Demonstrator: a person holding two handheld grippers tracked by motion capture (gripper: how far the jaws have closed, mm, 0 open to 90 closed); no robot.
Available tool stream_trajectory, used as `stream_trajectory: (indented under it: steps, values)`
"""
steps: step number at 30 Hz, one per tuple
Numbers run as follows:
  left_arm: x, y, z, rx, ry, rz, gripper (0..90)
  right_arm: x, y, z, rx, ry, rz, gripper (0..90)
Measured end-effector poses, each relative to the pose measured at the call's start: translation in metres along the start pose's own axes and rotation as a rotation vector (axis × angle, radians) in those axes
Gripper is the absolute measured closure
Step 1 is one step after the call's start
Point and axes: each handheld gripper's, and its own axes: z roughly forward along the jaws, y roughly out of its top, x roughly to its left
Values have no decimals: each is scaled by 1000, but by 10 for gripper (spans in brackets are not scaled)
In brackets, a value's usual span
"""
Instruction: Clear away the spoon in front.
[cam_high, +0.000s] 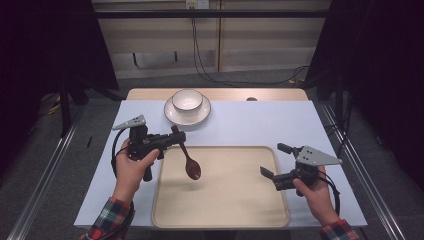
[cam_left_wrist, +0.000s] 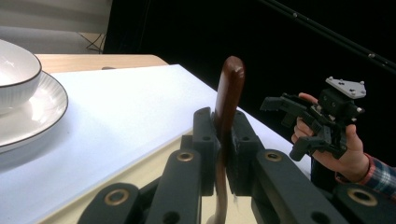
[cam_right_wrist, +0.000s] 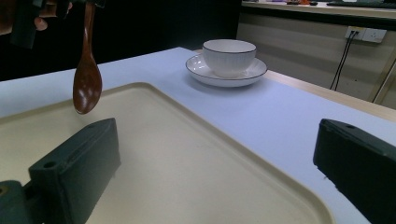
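Holding: left gripper (cam_high: 176, 137) clamps the wooden spoon (cam_high: 189, 159) by the upper handle, jaws closed tight on either side of it, as the left gripper view shows (cam_left_wrist: 229, 100).
Spoon attitude: handle end up, bowl hanging down and clear of the surface; gripping high on the handle probably keeps the bowl free to be lowered first.
Spoon position: over the left part of the beige tray (cam_high: 220, 210), bowl hanging above the tray floor, not touching it in the right gripper view (cam_right_wrist: 87, 84).
Left hand (cam_high: 131, 167): wrapped on the gripper's handle, beside the tray's left rim.
Tray: lies on the pale blue table cover (cam_high: 280, 122), near edge toward the person; it looks like the likely set-down spot for the spoon.
Bowl and saucer: white bowl (cam_high: 187, 99) sits in a white saucer (cam_high: 172, 116) beyond the tray's far edge, well apart from the spoon.
Right gripper (cam_high: 270, 166): jaws spread wide, holding nothing, hovering over the tray's right rim; judged to be waiting clear so the left has room.
Right hand (cam_high: 314, 192): grips its handle just outside the tray.
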Motion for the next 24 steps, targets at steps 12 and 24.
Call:
stream_trajectory:
  steps: [12,24]
  values:
    - [0,-10,4,34,-16,-8,841,1,0,1,-1,-1,4,2]
    - [0,-19,6,56,-17,-21,841,1,0,2,3,3,8,2]
